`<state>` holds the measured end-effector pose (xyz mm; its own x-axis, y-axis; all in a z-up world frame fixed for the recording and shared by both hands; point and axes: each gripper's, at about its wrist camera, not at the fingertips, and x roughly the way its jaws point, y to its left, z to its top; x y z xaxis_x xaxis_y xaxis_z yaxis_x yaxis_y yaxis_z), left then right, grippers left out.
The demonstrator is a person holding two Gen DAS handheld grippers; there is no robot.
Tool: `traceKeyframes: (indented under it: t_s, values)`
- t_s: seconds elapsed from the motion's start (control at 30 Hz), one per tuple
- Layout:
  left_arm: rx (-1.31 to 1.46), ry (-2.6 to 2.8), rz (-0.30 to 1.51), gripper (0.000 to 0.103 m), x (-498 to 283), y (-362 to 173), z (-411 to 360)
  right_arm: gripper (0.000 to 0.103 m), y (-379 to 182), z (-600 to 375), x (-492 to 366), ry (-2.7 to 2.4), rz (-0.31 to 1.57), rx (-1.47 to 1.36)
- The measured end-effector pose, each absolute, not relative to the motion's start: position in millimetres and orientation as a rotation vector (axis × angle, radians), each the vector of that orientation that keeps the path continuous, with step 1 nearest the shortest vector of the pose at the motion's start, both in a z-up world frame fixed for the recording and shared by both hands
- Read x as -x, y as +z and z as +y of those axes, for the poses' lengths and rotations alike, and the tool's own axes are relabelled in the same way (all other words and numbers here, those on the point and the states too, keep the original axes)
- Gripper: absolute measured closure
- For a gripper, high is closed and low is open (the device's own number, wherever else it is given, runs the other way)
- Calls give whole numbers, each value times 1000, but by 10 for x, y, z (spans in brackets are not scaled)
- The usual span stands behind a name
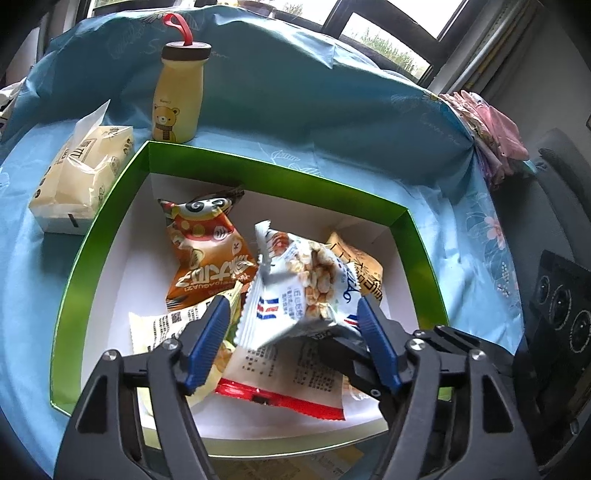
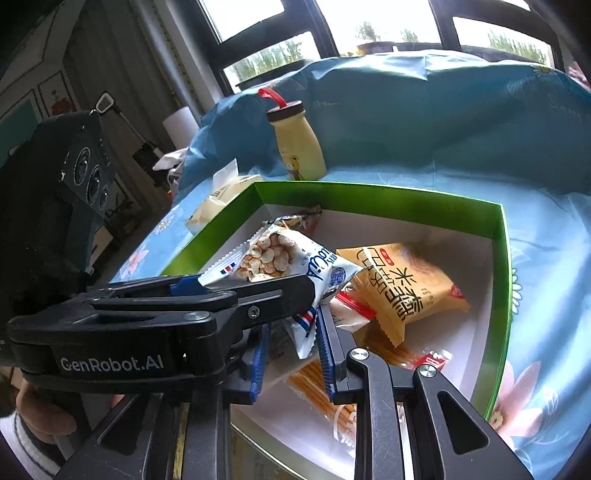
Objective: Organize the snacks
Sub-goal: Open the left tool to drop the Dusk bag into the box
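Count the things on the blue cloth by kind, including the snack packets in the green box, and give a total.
Snack packets: at least 5; they overlap, so more may be hidden
Bottles: 1
Tissue packs: 1
Boxes: 1
Total: at least 8

Daylight through dark-framed windows (image 2: 280, 33) falls on a blue floral cloth (image 1: 369, 110) draped behind the table

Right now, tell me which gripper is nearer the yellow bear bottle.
Neither clearly. The left gripper and right gripper both sit over the green box's near side; the bottle stands beyond its far wall.
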<state>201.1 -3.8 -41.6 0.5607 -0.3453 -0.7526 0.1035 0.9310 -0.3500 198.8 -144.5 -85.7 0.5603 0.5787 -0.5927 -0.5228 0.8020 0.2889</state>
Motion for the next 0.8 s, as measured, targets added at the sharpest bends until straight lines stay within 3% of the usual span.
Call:
traceKeyframes:
  t_s: [0.13, 0.2, 0.8]
  values:
    - [251, -239, 946, 23, -1991, -411, -32, 62, -851, -1462, -1959, 634, 733, -83]
    - [237, -227, 944, 19, -1976, -408, -34, 60, -851, -1478, -1937, 631, 732, -86]
    - [218, -188, 918, 16, -1755, -293, 39, 55, -776, -1635, -1683, 593, 714, -98]
